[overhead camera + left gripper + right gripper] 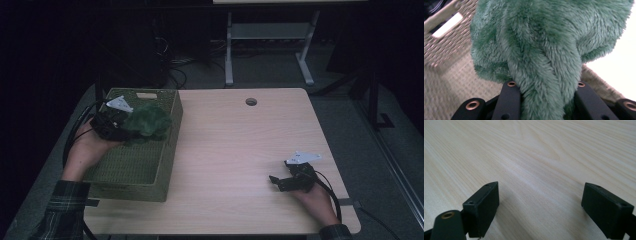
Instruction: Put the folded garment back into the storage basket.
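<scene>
Wooden table (235, 150), basket (135, 165), fingers clamping plush (544, 50)

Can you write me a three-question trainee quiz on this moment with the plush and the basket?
1. What does the left gripper hold?
2. True or false: the green plush hangs over the woven basket.
3. The right gripper is: A) clamped on a cloth, B) open over bare table, C) inside the basket.

Key: 1. The green plush, pinched between its jaws. 2. True. 3. B.
</scene>
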Demonstrator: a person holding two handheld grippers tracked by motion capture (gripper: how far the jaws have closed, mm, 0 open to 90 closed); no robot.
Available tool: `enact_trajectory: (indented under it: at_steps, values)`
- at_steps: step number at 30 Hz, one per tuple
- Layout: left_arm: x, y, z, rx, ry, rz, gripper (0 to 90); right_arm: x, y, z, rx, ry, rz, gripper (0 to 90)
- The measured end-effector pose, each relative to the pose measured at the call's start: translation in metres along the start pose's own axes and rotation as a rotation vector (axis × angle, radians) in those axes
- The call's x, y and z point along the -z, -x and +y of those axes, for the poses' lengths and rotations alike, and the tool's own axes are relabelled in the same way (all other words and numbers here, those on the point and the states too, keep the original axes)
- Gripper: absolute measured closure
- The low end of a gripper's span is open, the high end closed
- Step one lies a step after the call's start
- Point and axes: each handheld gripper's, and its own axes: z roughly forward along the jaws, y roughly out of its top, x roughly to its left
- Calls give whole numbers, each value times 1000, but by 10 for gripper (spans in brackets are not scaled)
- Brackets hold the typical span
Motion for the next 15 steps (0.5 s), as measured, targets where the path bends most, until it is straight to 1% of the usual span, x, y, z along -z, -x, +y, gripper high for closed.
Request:
enact_trajectory:
  at_steps: [2, 5, 7, 10, 11, 15]
  values:
    - [-1, -3, -6, 9, -4, 17, 717, 0, 0, 0, 0, 0, 0, 143]
    - [-9, -8, -17, 36, -12, 47, 716, 0, 0, 0, 0, 0, 0, 143]
    - [-15, -12, -24, 59, -17, 49, 716, 0, 0, 0, 0, 0, 0, 143]
    - [-27, -16, -35, 80, -49, 61, 716, 0, 0, 0, -1, 0, 0, 143]
    - [-31, -17, -39, 93, -58, 61, 716, 0, 0, 0, 0, -1, 0, 143]
    - [-47, -20, -52, 124, -80, 65, 716, 0, 0, 0, 0, -1, 0, 143]
